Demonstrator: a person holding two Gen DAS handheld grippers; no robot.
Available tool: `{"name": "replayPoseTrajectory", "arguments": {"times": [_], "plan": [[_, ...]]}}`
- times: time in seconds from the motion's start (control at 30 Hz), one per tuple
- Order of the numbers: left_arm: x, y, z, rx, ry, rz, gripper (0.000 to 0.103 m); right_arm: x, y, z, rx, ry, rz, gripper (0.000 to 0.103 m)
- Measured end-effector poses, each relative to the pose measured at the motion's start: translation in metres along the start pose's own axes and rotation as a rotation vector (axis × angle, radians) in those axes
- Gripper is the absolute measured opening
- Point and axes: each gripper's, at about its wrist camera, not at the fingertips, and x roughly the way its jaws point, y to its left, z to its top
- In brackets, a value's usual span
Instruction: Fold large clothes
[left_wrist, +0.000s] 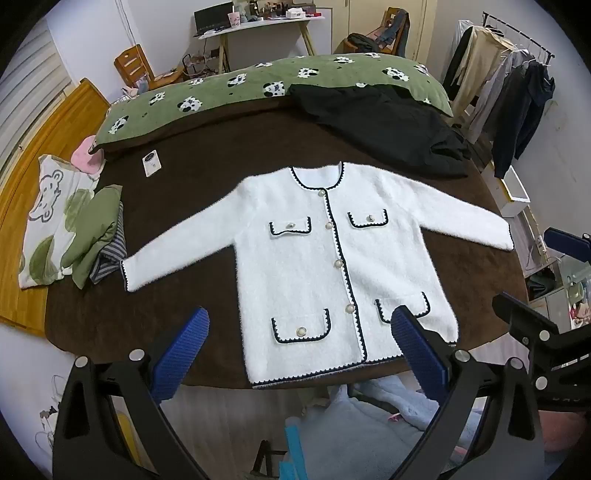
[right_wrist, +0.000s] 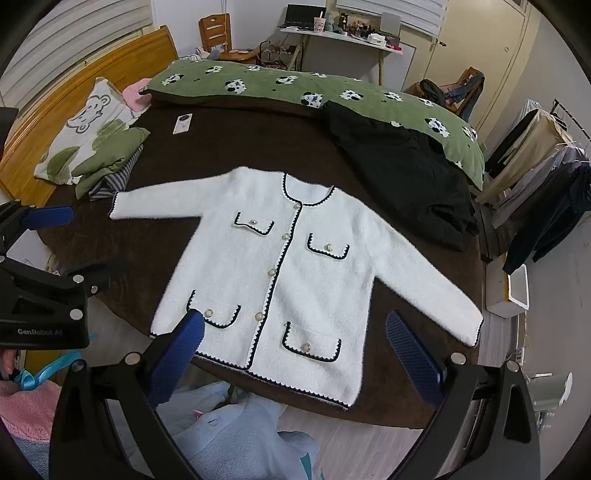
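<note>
A white fluffy cardigan (left_wrist: 314, 258) (right_wrist: 266, 273) with navy scalloped trim, pearl buttons and several pockets lies flat and buttoned on a brown bedspread (left_wrist: 184, 192) (right_wrist: 258, 147), both sleeves spread out to the sides. My left gripper (left_wrist: 299, 347) hovers open above the hem near the bed's front edge, blue pads wide apart, nothing between them. My right gripper (right_wrist: 295, 350) is open too, above the hem, holding nothing. Each gripper shows at the edge of the other's view.
A black garment (left_wrist: 388, 129) (right_wrist: 406, 177) lies crumpled at the far right of the bed. A green panda quilt (left_wrist: 258, 85) runs along the back. Pillows and folded clothes (left_wrist: 74, 229) sit at left, with a small white card (left_wrist: 151, 162). Light-blue fabric (right_wrist: 229, 435) lies below the bed edge. A clothes rack (left_wrist: 509, 92) stands at right.
</note>
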Motion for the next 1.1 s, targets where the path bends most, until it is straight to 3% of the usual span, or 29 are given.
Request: {"name": "replayPoseTrajectory", "arguments": {"times": [1.1], "plan": [[0.0000,0.0009,-0.0030,-0.003,0.004,-0.009,0.097,-0.0048,0.0027,-0.0018,-0.003,-0.006,-0.004,0.097]]}}
